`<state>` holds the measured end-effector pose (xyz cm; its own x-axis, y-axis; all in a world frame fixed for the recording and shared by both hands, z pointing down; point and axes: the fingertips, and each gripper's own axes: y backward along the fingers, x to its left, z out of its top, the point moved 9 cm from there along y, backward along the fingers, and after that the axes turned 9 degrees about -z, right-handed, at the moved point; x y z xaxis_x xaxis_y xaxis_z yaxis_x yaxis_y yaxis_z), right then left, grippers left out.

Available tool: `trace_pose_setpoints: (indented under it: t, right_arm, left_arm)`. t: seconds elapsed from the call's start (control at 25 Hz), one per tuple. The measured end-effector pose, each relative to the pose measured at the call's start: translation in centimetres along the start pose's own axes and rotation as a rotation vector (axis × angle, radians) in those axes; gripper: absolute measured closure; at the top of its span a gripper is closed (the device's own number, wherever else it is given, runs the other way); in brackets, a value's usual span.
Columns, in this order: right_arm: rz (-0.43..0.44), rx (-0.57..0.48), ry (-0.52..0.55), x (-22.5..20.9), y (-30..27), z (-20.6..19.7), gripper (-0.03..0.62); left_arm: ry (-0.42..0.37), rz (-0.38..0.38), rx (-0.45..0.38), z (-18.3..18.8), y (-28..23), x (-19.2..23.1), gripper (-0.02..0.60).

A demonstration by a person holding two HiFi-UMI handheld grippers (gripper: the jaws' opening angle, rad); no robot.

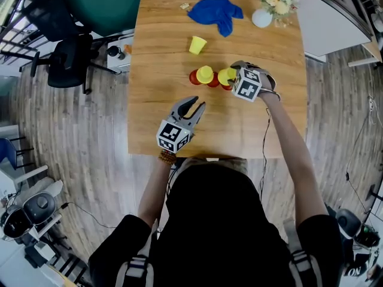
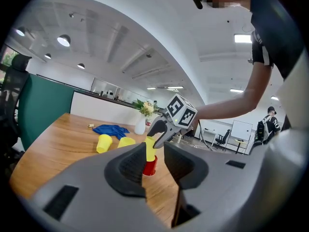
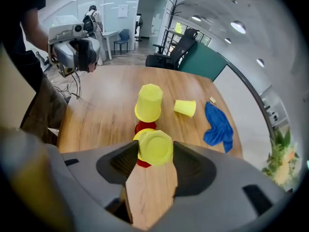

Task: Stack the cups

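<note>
My right gripper [image 1: 230, 75] points steeply down, shut on a yellow cup [image 3: 155, 148] that is upside down, right over a red cup [image 3: 142, 163] on the wooden table [image 1: 167, 124]. Just beyond, a second yellow cup [image 3: 148, 103] sits upside down on another red cup [image 3: 144, 126]. A third yellow cup [image 1: 197, 45] lies on its side further back. My left gripper [image 1: 194, 103] hovers nearer the front edge, apart from the cups, open with nothing between its fingers. In the left gripper view the held cup [image 2: 150, 148] and the red cup [image 2: 150, 166] show through that gap.
A crumpled blue cloth [image 1: 216, 12] and a white vase of flowers [image 1: 265, 14] stand at the back of the table. A small scrap [image 1: 185, 6] lies near the cloth. Office chairs [image 1: 66, 55] stand left of the table on the wood floor.
</note>
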<state>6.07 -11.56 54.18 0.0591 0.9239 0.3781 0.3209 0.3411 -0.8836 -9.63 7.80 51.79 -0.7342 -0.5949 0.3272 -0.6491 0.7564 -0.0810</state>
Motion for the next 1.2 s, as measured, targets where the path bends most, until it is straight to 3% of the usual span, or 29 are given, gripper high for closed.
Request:
trace_pose_setpoints:
  t: [0.88,1.2]
  right_arm:
    - [-0.039,-0.009,0.059,1.3,-0.5,1.8,0.334]
    - [-0.01,-0.146,-0.092,-0.6,2.6,2.1,0.29]
  left_arm:
    - [0.015,-0.001,0.008,-0.5,-0.1,0.6,0.471]
    - [0.018,0.006,0.006,-0.5,0.0,0.8,0.469]
